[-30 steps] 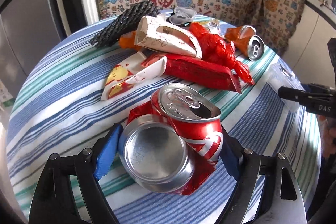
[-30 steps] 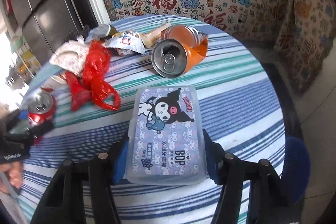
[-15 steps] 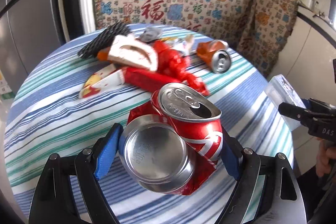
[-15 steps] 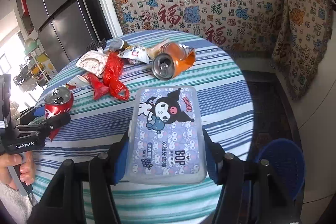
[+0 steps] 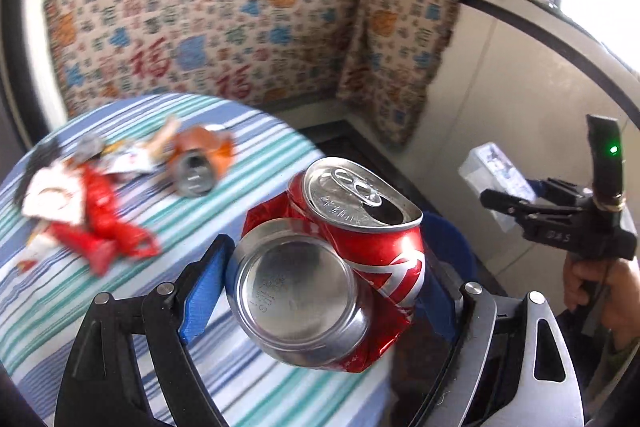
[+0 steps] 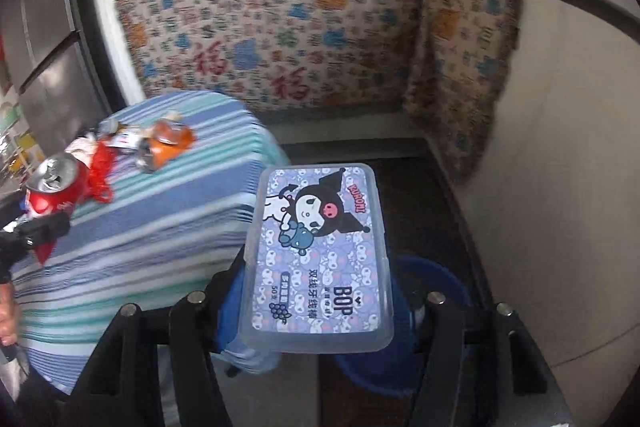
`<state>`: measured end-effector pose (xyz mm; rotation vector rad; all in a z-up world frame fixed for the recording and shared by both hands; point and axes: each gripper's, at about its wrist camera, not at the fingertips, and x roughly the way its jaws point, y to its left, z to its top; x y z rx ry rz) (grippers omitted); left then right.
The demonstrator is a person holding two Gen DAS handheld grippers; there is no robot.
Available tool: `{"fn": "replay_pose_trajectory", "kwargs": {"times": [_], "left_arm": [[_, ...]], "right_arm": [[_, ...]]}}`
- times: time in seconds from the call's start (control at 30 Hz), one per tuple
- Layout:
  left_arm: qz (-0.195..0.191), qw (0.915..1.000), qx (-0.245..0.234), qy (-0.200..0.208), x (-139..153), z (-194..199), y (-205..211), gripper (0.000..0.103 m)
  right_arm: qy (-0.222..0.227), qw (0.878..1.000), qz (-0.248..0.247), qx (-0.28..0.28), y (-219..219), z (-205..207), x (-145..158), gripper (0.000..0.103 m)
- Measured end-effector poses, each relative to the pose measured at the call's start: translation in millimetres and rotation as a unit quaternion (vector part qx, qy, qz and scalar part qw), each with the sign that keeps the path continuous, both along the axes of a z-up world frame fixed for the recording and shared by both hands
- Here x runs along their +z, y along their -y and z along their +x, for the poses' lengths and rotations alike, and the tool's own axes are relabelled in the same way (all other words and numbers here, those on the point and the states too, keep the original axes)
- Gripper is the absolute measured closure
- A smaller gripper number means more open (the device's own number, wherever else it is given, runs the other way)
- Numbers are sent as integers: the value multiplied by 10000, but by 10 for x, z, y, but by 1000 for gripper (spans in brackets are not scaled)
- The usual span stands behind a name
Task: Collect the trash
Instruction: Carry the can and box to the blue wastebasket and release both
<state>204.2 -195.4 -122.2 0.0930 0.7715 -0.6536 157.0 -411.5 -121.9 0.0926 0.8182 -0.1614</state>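
Left gripper (image 5: 324, 279) clamped crushed red cola can (image 5: 332, 267); right gripper (image 6: 320, 287) clamped floss-pick box (image 6: 320, 259). Best centre each above blue bin (image 6: 436, 279), lower frame, before releasing.

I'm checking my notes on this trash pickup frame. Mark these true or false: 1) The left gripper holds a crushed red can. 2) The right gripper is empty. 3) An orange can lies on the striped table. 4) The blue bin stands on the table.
1) True: the left gripper is shut on the crushed red can.
2) False: the right gripper is shut on a clear plastic box with a cartoon label.
3) True: the orange can lies on its side on the striped table.
4) False: the blue bin stands on the floor beside the table.
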Motion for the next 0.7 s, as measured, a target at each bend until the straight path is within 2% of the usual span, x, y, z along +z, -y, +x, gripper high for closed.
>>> {"fn": "replay_pose_trajectory", "kwargs": {"times": [0.17, 0.33, 0.53, 0.7], "left_arm": [[-118, 9983, -534, -210, -97, 27, 776, 17], [-102, 9950, -893, -437, -342, 46, 1452, 17], [-113, 9915, -1028, -786, -651, 160, 1956, 17], [-101, 9893, -1072, -985, -815, 242, 2198, 16]], "right_arm": [[-276, 9985, 33, -466, 645, -177, -252, 41], [-457, 9961, 212, -728, 1086, -313, -533, 41], [-657, 9944, 391, -730, 1341, -316, -831, 41], [-884, 9930, 334, -702, 1413, -254, -1011, 41]]}}
